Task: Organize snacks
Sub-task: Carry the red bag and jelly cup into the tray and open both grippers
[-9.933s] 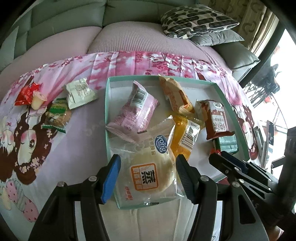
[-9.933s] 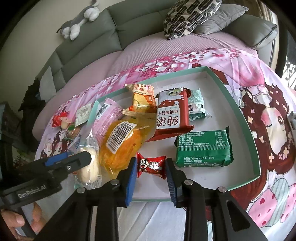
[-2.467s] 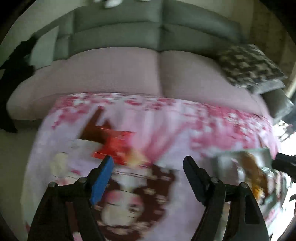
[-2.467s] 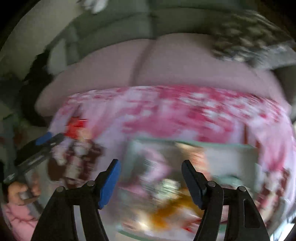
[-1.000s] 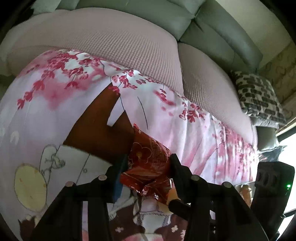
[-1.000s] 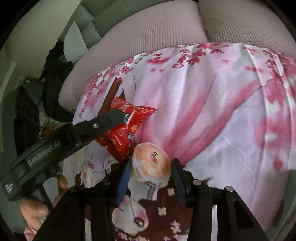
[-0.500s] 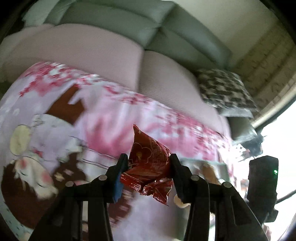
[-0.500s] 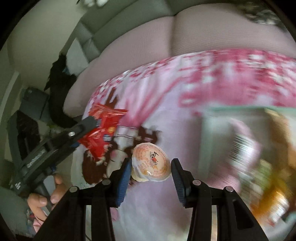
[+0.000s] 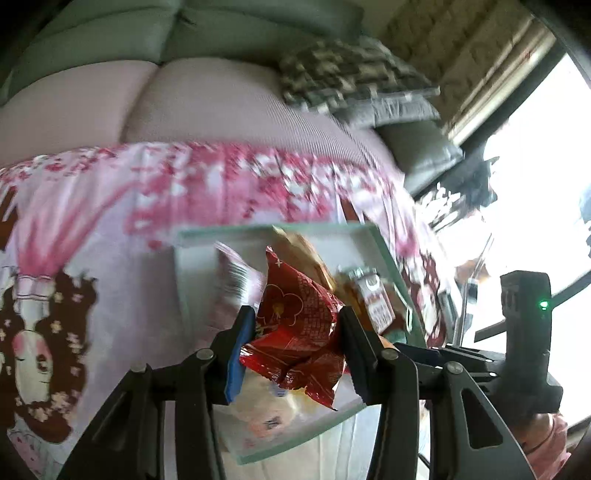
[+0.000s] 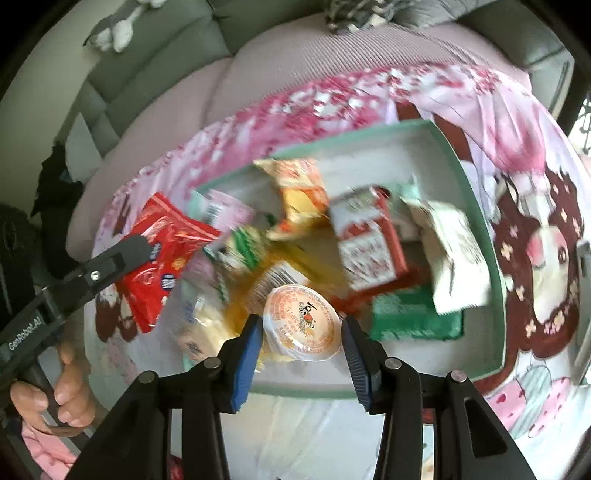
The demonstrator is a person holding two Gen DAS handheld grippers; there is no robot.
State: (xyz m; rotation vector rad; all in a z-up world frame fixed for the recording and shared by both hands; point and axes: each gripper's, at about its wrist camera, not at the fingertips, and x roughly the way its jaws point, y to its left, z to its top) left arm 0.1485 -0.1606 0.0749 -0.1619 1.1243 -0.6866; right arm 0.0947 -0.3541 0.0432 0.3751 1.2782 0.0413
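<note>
My left gripper (image 9: 293, 345) is shut on a red snack packet (image 9: 295, 332) and holds it in the air over the near left part of the green-rimmed tray (image 9: 384, 251). The packet also shows in the right wrist view (image 10: 162, 254), at the tray's left edge. My right gripper (image 10: 301, 338) is shut on a small orange-lidded jelly cup (image 10: 301, 323), held above the front of the tray (image 10: 476, 206). The tray holds several wrapped snacks, blurred by motion.
The tray lies on a pink cartoon-print cloth (image 10: 535, 236) spread over a pink and grey sofa (image 9: 207, 103). Patterned cushions (image 9: 343, 70) lie at the back right. A plush toy (image 10: 114, 26) sits on the sofa back. A bright window (image 9: 535, 184) is to the right.
Both grippers have swung right from the cloth's left side to over the tray, carrying the red packet and the jelly cup with them.
</note>
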